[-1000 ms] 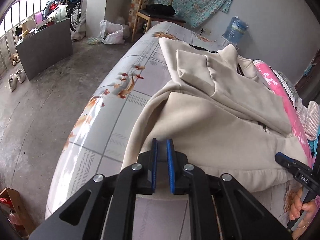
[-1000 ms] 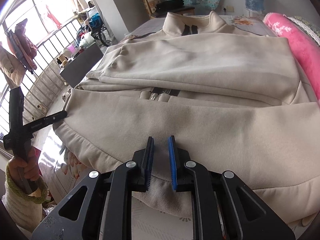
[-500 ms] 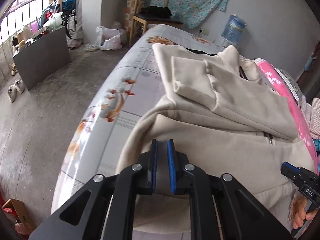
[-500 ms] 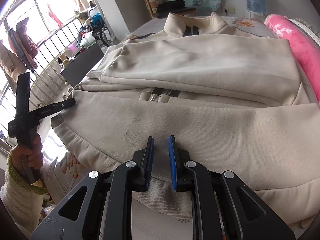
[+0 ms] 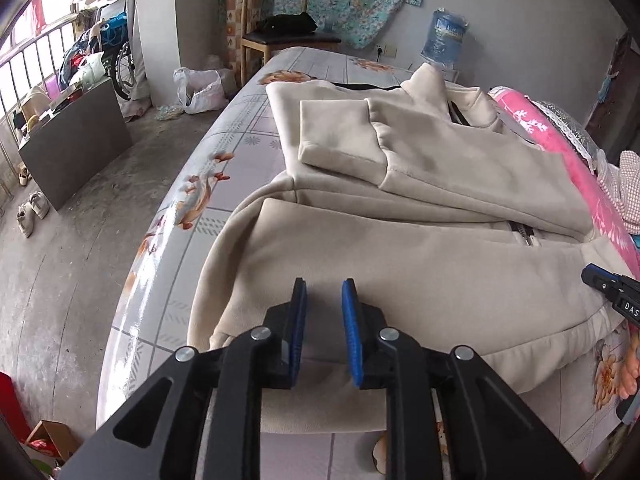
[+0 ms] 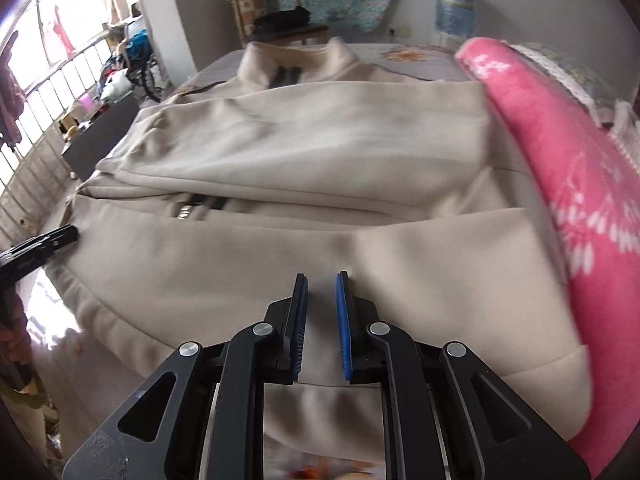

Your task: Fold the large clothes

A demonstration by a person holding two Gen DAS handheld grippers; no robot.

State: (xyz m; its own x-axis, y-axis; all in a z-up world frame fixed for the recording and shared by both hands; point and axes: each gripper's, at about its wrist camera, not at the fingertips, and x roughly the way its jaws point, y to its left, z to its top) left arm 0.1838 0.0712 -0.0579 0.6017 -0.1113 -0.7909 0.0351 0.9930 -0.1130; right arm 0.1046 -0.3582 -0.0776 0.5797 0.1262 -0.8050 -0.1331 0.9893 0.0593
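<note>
A cream zip-up jacket (image 5: 400, 252) lies spread on the bed, sleeves folded across its chest, collar at the far end. My left gripper (image 5: 324, 282) is over the jacket's hem near its left corner. Its jaws are opening and the pads stand apart from the fabric lying between them. My right gripper (image 6: 322, 276) sits at the hem further right, its blue pads close together on the jacket (image 6: 320, 152) hem. Each gripper shows in the other's view: the right gripper (image 5: 612, 292) at the right edge, the left gripper (image 6: 52, 240) at the left edge.
The bed's flowered sheet (image 5: 240, 140) drops off to the concrete floor on the left. A rolled pink blanket (image 6: 560, 160) borders the jacket on the right. A wooden chair (image 5: 280, 20), a water jug (image 5: 444, 36), a plastic bag (image 5: 198, 90) and a grey cabinet (image 5: 76, 136) stand beyond.
The left jaws have widened from a tight pinch on the hem. The right gripper has swung toward the pink blanket, and its view is now blurred.
</note>
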